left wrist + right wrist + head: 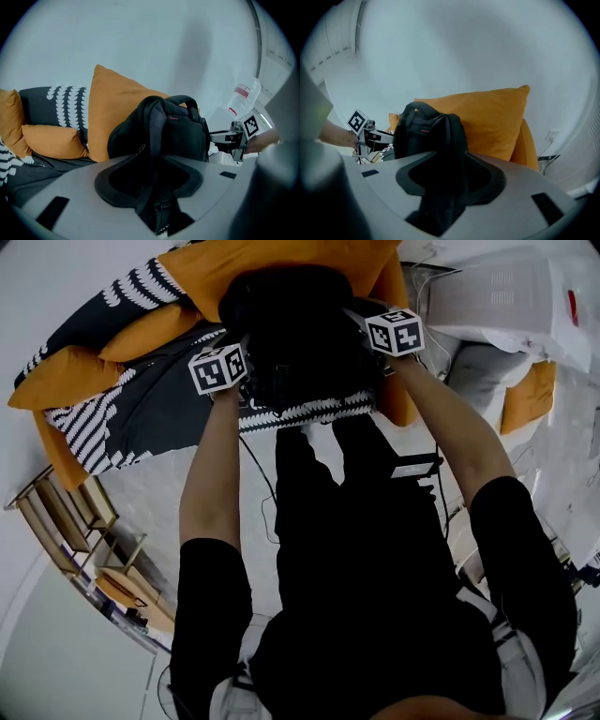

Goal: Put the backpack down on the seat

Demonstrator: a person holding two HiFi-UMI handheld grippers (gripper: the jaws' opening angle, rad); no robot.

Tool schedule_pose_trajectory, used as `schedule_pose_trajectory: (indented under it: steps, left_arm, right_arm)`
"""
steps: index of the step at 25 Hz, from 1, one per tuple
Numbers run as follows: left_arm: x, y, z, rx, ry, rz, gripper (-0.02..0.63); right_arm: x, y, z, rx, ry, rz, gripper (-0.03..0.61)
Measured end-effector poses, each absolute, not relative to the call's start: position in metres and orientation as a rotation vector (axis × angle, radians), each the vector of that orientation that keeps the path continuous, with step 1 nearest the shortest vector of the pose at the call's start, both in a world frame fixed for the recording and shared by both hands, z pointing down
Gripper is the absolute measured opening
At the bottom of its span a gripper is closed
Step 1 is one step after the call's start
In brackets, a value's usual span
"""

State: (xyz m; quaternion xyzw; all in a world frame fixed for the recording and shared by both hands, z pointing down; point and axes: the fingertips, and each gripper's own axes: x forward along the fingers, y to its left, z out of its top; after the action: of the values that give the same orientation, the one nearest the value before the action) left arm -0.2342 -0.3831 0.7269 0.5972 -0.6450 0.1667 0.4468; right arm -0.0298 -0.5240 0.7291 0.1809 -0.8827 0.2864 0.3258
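Observation:
A black backpack stands upright on the sofa seat, leaning back against a large orange cushion. My left gripper is at the pack's left side and my right gripper at its right. In the left gripper view a black shoulder strap runs from the backpack down through the wide gap of my left gripper. The right gripper view shows the other strap lying the same way between the spread jaws of my right gripper. Both stand open, with the straps loose between them.
The seat has a dark cover with white stripes and smaller orange cushions at its left. White bags and another orange cushion lie to the right. A wooden rack stands on the floor at lower left, and a cable trails there.

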Motion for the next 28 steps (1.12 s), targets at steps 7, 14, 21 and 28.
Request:
schedule_pose_trajectory:
  steps: [7,14,21,28]
  left_arm:
    - [-0.229,-0.339,0.671,1.621,-1.585,0.252,0.041]
    - [-0.228,-0.322,0.545,1.941,-1.629,0.078,0.016]
    - [-0.224,-0.284,0.420,2.182,-1.690,-0.097,0.017]
    - [-0.187,-0.226,0.339,2.304,-1.524,-0.432,0.015]
  right_arm:
    - [0.032,-0.509,0.652,0.717,-2.408,0.760,0.057]
    - [0.026,-0.443,0.509,0.797,-2.696,0.610,0.031]
    - [0.026,-0.374,0.393,1.012,-2.897,0.438,0.031]
    - [0.021,-0.306,0.317,0.847,-3.059,0.241,0.031]
